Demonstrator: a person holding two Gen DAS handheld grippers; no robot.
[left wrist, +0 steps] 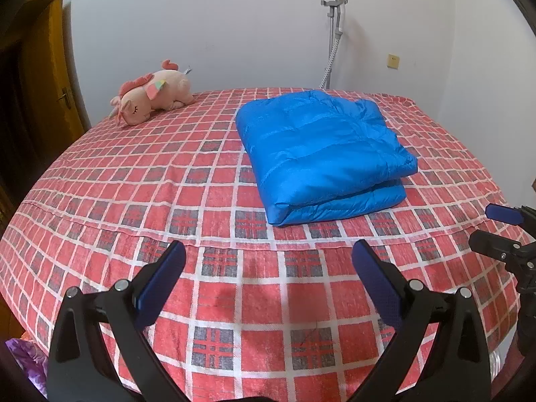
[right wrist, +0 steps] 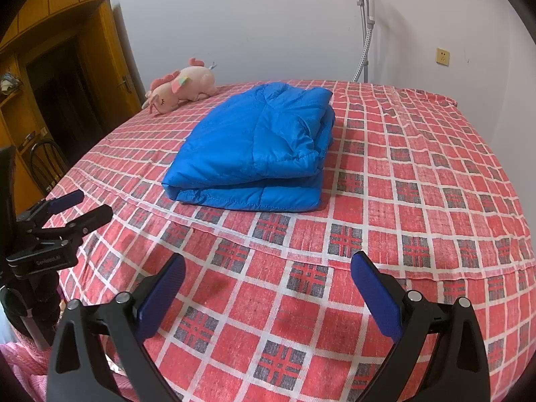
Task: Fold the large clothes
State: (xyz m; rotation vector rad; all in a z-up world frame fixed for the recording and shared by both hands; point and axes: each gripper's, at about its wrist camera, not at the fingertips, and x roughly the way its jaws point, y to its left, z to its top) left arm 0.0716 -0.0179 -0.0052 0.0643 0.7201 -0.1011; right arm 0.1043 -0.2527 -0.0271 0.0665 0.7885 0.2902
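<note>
I had the blue puffer jacket (left wrist: 321,154) folded into a thick, roughly square bundle on the bed (left wrist: 140,181), lying flat on the red checked cover, and I use it as my landmark here. Both tools hung on the near side of it, well apart from the fabric and touching nothing. The left gripper (left wrist: 268,268) stood with its jaws spread wide and empty, blue pads facing each other over bare cover in front of the jacket's folded edge. The right gripper (right wrist: 268,274) was the same, jaws wide and holding nothing, also short of the jacket. In the left wrist view the right gripper showed at the far right edge, beside the jacket's near corner but clear of it. Beyond the jacket, toward the far left corner of the bed, a pink plush unicorn (left wrist: 152,95) lay on its side (not touching the jacket). Behind the jacket, a garment steamer (left wrist: 333,33) stood at the white wall.
</note>
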